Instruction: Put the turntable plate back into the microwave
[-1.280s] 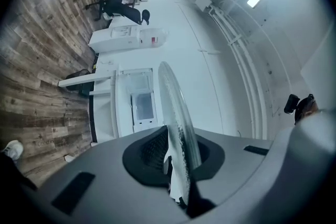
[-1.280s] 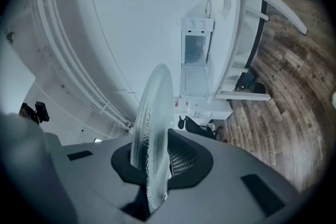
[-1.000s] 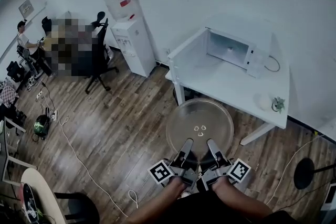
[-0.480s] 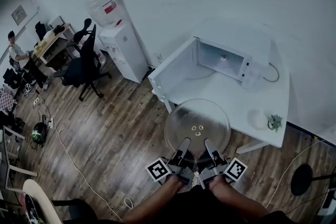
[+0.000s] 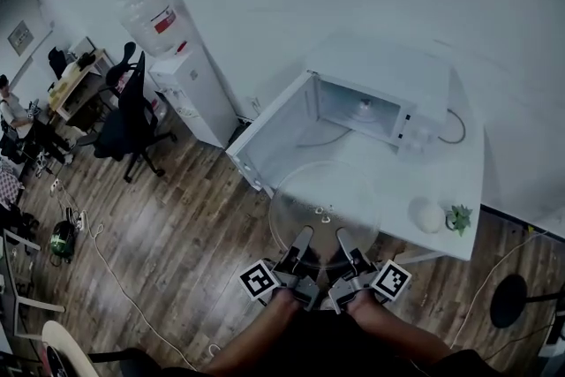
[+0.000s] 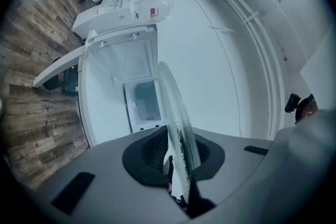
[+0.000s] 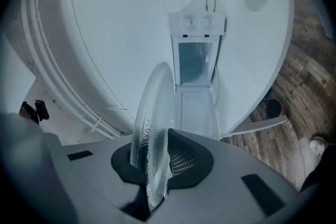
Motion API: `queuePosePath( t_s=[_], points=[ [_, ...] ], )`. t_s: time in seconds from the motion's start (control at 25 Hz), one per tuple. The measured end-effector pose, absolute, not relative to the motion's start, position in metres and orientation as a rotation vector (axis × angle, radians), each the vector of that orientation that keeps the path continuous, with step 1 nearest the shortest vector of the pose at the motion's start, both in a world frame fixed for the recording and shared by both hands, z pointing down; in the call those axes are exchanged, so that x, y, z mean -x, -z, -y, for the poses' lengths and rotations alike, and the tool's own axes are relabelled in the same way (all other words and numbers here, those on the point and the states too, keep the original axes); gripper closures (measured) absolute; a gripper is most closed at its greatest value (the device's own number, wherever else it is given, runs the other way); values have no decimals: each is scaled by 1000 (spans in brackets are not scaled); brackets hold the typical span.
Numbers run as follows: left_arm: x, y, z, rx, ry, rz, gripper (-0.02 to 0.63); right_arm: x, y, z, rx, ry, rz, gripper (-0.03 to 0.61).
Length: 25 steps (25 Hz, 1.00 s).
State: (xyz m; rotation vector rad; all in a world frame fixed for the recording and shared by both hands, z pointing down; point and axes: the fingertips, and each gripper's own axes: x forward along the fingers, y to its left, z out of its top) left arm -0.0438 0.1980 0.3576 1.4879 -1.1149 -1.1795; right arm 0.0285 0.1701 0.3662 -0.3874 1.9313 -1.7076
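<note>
Four jaws on turntable plate (image 5: pixel 324 203), near rim

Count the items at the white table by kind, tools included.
microwave, door open: 1
turntable plate, glass, gripped at its near rim by both tools: 1
tools: 2 (left tool, right tool)
potted plant: 1
white round object beside the plant: 1
Total: 6

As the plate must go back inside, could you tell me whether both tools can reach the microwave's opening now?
Probably yes: the microwave has its door wide open, and nothing shows between the opening and the plate that the left tool and right tool grip.
</note>
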Motion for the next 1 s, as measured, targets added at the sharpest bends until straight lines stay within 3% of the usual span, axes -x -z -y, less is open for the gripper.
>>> queuePosePath(
  t_s=[1.0],
  points=[
    [81, -424, 55, -1484, 913, 785, 558, 4, -423, 55, 808, 1555, -1805, 522]
  ],
)
